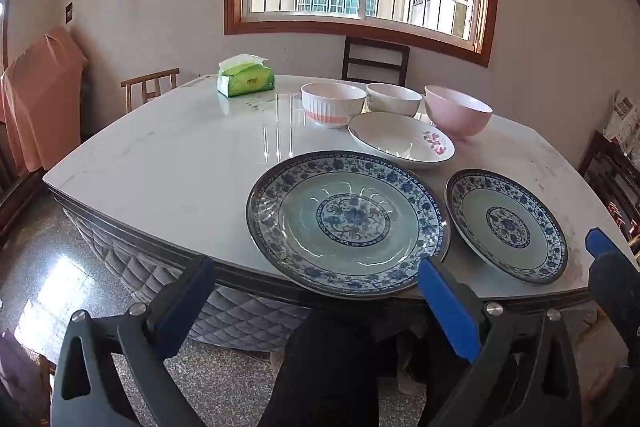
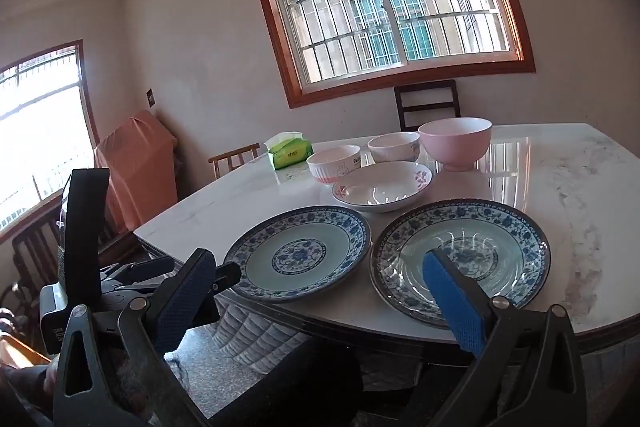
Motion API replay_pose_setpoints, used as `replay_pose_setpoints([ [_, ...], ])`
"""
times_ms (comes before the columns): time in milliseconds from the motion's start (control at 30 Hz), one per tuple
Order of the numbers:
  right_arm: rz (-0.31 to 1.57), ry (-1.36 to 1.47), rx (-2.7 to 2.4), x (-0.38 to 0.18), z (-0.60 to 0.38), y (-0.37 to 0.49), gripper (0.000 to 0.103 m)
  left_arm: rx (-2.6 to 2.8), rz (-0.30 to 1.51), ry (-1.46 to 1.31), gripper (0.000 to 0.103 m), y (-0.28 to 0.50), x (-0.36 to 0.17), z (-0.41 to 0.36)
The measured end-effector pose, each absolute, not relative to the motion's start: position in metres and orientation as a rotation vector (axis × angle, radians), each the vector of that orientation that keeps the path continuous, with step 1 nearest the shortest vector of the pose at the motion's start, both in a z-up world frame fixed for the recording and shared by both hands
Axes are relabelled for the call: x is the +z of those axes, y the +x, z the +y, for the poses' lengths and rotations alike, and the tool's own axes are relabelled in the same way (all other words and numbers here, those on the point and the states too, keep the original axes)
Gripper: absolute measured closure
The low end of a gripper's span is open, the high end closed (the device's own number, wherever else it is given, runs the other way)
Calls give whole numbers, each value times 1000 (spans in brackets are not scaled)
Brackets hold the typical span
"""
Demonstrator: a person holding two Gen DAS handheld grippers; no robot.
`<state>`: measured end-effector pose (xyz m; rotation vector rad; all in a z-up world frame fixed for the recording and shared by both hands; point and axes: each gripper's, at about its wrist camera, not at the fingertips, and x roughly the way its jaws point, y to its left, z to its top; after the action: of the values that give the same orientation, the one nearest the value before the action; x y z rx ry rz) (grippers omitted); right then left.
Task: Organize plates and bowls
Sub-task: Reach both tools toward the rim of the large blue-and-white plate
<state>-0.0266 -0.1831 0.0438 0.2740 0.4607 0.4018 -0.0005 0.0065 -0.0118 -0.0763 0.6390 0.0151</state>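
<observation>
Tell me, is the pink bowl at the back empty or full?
Empty: the pink bowl stands upright on the table, and its visible inside shows only bare pink surface.

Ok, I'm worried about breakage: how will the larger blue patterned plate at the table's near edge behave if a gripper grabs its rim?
The larger blue plate looks like glazed ceramic: probably stiff, fairly heavy, and breakable if dropped. Its glossy surface reflects the window, so the pads may slip. Its rim seems to overhang the table edge, which should ease a rim grip, but a downward push there might tip it.

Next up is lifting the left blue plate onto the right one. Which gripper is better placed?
Left, probably. The left gripper is open and squarely faces the left blue plate, its fingers framing the near rim. The right gripper faces the right blue plate instead.
</observation>
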Motion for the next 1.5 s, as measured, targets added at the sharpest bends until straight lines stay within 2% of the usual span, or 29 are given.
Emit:
replay_pose_setpoints([
  [233, 551, 323, 496, 33, -156, -14, 13, 9, 661, -51, 0, 6, -16, 5],
  [433, 626, 368, 548, 30, -160, -3, 35, 8, 683, -12, 0, 9, -19, 5],
  [700, 692, 410, 566, 25, -157, 5, 41, 11, 715, -39, 0, 18, -20, 16],
  [933, 777, 485, 563, 13, -159, 21, 42, -7, 736, -57, 0, 27, -17, 27],
  [1100, 851, 595, 585, 2, -160, 35, 45, -32, 761, -114, 0, 46, -9, 45],
  [1500, 943, 605, 479, -11, -150, 64, 50, -155, 883, -149, 0, 108, -19, 70],
])
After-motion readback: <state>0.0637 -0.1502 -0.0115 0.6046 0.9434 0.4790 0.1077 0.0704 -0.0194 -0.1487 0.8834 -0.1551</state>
